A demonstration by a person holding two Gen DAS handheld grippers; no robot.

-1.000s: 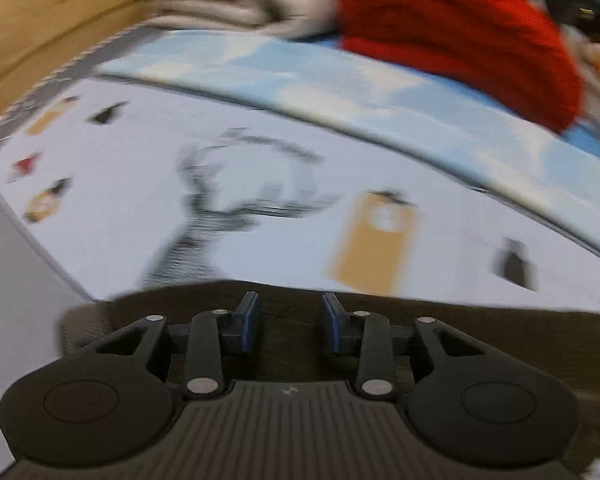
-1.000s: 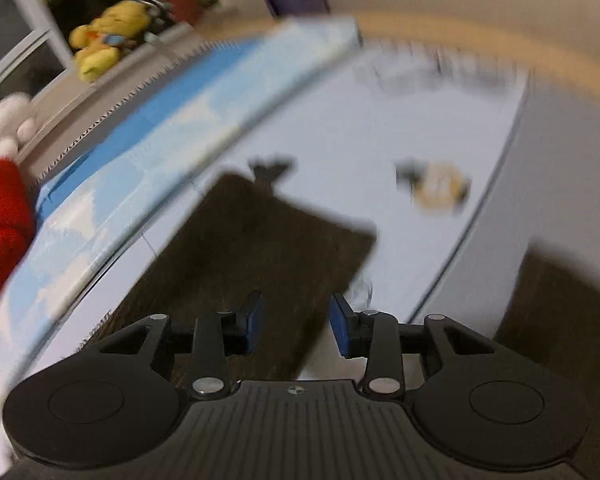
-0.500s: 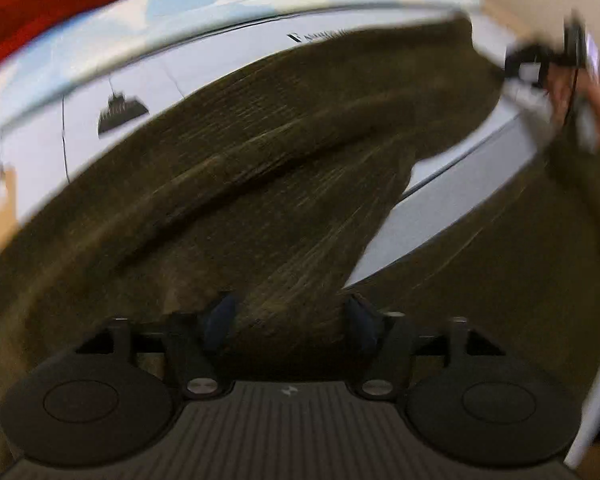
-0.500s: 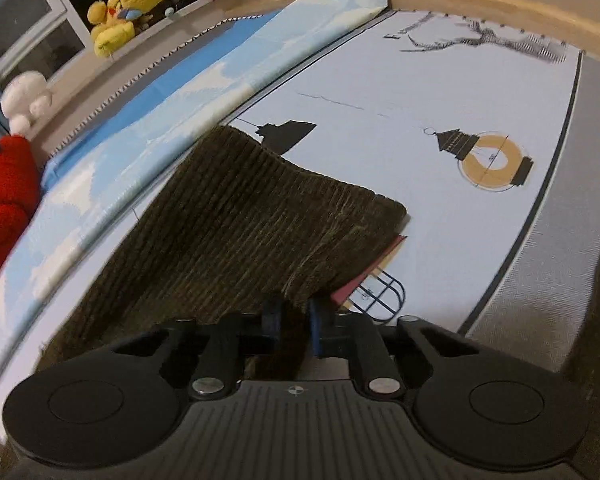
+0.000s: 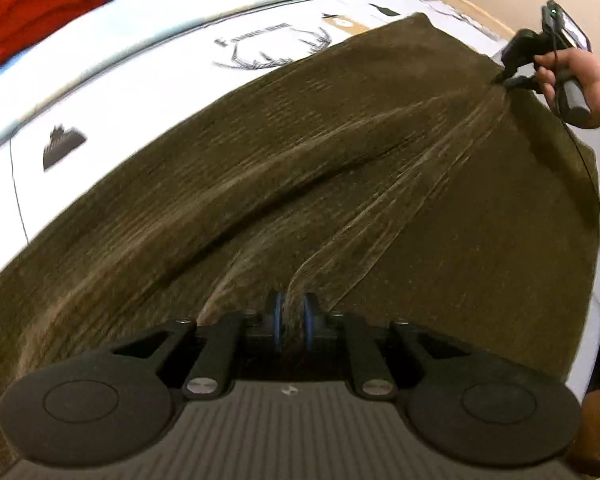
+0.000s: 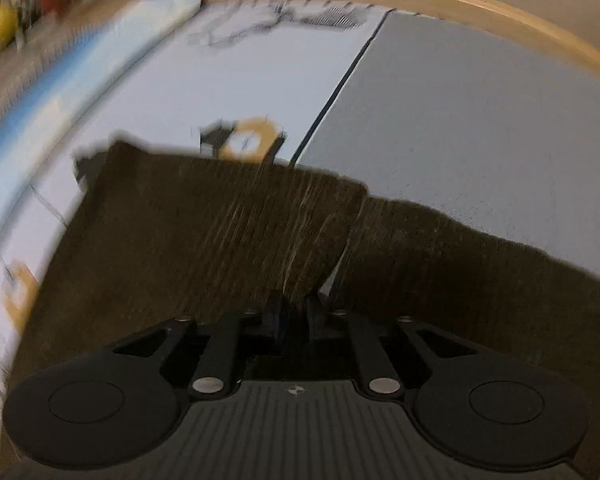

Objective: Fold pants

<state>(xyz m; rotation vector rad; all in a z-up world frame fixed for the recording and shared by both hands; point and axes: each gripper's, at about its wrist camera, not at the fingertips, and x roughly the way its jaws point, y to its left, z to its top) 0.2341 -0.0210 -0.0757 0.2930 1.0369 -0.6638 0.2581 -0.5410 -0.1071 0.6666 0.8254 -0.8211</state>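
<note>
Pants [image 5: 300,184] stretch taut between left gripper [image 5: 291,322], closing on fabric, and right gripper [image 6: 294,314], loosening at the hem edge.

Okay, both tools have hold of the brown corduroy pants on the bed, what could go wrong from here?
1. The left tool pinches only a narrow bunch of the brown corduroy pants and its jaws are closing; a tug might pull the fabric free.
2. Tight ridges run across to the right tool, whose jaws are opening, so that end could slip out.
3. The two leg ends lie uneven on the printed white bedsheet, so the fold may come out crooked.
</note>
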